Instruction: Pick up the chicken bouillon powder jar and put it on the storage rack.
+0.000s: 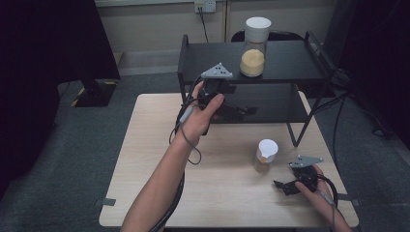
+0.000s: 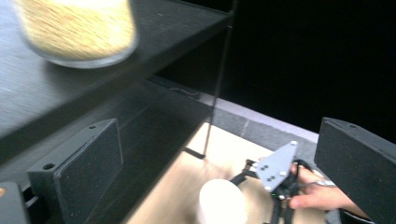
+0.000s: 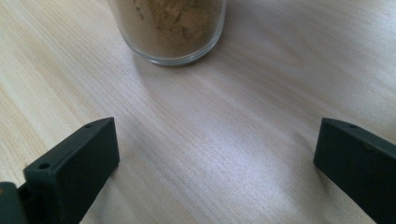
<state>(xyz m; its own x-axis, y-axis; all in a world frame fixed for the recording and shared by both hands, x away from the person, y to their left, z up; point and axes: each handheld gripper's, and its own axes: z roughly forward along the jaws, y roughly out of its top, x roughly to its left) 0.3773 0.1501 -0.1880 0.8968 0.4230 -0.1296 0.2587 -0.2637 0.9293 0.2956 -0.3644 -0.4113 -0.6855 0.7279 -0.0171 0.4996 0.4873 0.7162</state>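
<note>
The right gripper (image 1: 283,185) is hovering low over the wooden table (image 1: 145,159), its jaws spread wide with nothing between them, pointing at the small jar (image 3: 169,29) just ahead. That jar is clear glass, holding brown powder, wearing a white lid, and standing on the table. The left gripper (image 1: 241,110), jaws also gaping and empty, is hanging beside the black shelf (image 1: 290,63), where a taller jar (image 1: 254,47) of yellow grains is standing.

Both forearms bare, no sleeves. Left gripper (image 1: 244,111): black body, grey 3-cornered plate on top w/ small dark dots, black cable looping under the wrist. Right gripper (image 1: 279,185): same black build, grey plate, black cable. Jaws: matte black rectangular blocks, small screw holes near the ends.
</note>
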